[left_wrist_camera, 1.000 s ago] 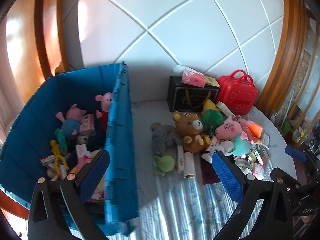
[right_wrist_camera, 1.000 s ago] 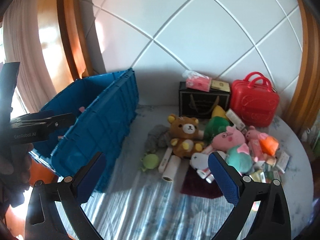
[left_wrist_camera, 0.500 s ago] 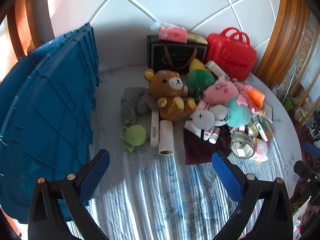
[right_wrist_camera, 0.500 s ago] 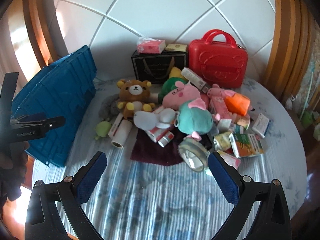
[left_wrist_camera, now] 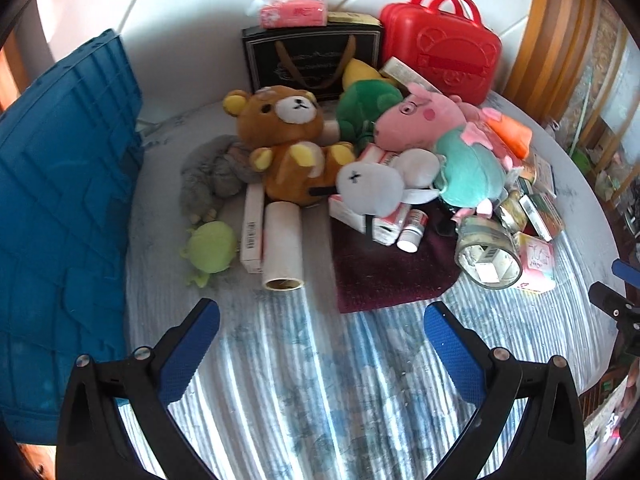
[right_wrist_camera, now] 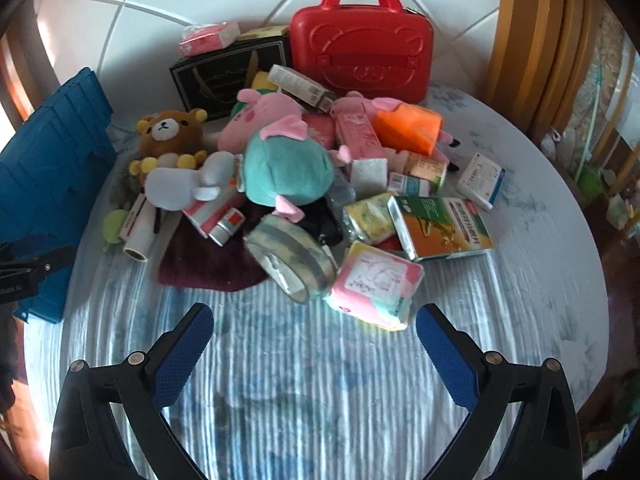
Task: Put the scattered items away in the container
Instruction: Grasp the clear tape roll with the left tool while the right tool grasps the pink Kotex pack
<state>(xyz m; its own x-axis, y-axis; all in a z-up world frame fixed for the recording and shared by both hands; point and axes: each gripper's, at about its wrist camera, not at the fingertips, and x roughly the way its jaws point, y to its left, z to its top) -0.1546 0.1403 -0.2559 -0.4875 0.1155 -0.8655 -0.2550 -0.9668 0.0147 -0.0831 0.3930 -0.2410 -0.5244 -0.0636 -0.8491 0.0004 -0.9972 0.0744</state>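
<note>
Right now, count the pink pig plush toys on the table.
2. The pig in a teal dress lies mid-pile beside the white plush; the pig in an orange dress lies before the red case. Others may be buried.

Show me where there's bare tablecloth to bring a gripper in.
Bare striped cloth lies between both open grippers, left gripper and right gripper, and the pile's near edge at the tape roll. The far right, beyond the white box, is bare too. The middle is crowded.

Left gripper [left_wrist_camera: 320, 330] gapes empty above striped cloth [left_wrist_camera: 304, 380]; toy pile [left_wrist_camera: 360, 160] beyond.
</note>
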